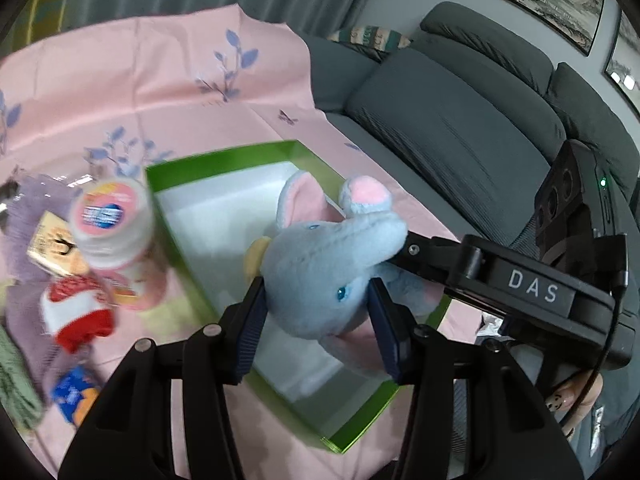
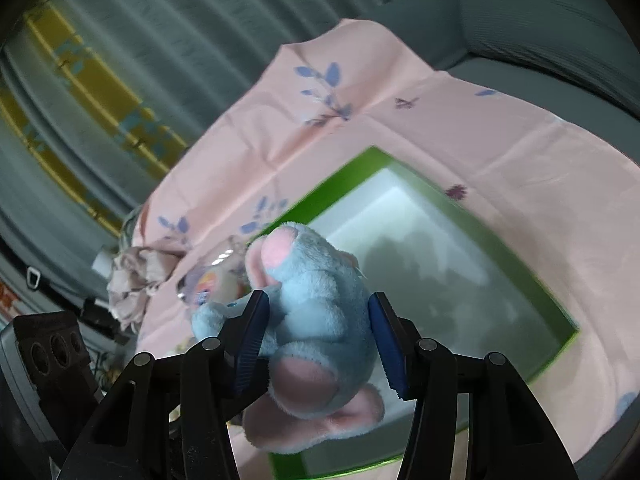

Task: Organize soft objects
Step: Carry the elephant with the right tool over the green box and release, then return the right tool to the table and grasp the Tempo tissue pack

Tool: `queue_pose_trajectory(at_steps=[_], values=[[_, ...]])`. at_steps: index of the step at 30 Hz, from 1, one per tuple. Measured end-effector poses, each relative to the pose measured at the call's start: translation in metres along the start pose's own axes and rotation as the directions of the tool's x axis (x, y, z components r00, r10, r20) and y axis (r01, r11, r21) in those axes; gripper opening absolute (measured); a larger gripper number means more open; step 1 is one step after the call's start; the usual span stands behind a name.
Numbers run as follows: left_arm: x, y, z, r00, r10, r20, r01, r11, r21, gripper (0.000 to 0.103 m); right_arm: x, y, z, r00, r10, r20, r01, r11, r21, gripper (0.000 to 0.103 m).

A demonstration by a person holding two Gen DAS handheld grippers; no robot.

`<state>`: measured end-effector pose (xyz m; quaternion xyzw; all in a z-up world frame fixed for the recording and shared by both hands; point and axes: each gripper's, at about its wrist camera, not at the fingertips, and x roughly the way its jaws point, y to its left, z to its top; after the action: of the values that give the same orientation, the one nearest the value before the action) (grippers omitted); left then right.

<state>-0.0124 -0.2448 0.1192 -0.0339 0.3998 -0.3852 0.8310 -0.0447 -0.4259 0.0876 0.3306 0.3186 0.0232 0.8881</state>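
Note:
A blue plush elephant (image 1: 324, 276) with pink ears hangs over a green box with a white inside (image 1: 224, 208). My left gripper (image 1: 318, 308) is shut on its head. My right gripper (image 2: 318, 336) is shut on its body (image 2: 320, 320), and its black fingers reach in from the right in the left wrist view (image 1: 424, 252). The box (image 2: 440, 264) lies on a pink cloth and holds nothing that I can see.
Left of the box lie a pink-and-white roll (image 1: 112, 232), a red-and-white soft toy (image 1: 78, 312), a blue-orange item (image 1: 74, 394) and purple fabric (image 1: 24, 216). The pink flowered cloth (image 1: 160, 80) covers the surface. A grey sofa (image 1: 460, 112) stands behind.

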Motion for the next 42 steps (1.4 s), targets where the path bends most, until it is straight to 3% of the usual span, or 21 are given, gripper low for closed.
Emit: queue_pose_trajectory(at_steps=[10,14,17,21,28,36,39,42], values=[[0.036,-0.007,-0.001,0.997,-0.011,-0.075,0.01,1.0,-0.018,0.05,0.011,-0.026,0.003,0.993,-0.115,-0.018,0.116,0.991,0.062,0.05],[0.041,-0.008,-0.003,0.996,-0.005,-0.088,0.003,1.0,-0.026,0.049,0.009,-0.025,0.004,0.987,-0.162,0.015,0.161,0.986,0.052,0.048],[0.04,-0.009,-0.004,0.996,0.0,-0.091,-0.002,1.0,-0.024,0.053,0.004,-0.024,0.005,0.98,-0.192,0.044,0.19,0.98,0.053,0.048],[0.032,-0.009,-0.002,0.998,-0.006,-0.066,0.005,1.0,-0.019,0.068,0.0,-0.023,0.006,0.989,-0.135,0.057,0.132,0.989,0.061,0.048],[0.006,-0.005,0.001,1.0,0.017,-0.008,-0.017,1.0,-0.017,0.083,-0.007,-0.008,0.005,0.988,-0.134,0.072,0.132,0.991,0.032,0.048],[-0.042,0.019,-0.001,0.996,0.059,0.074,-0.053,0.996,-0.073,0.09,-0.013,0.03,-0.002,0.995,-0.063,0.075,0.068,0.995,-0.068,0.079],[-0.066,0.036,-0.005,0.99,0.087,0.108,-0.074,0.99,-0.119,0.102,-0.014,0.047,-0.006,0.998,-0.023,0.066,0.03,0.993,-0.111,0.087],[-0.091,0.053,-0.01,0.981,0.137,0.138,-0.114,0.98,-0.162,0.102,-0.011,0.067,-0.012,0.999,-0.002,0.043,0.009,0.986,-0.166,0.09]])
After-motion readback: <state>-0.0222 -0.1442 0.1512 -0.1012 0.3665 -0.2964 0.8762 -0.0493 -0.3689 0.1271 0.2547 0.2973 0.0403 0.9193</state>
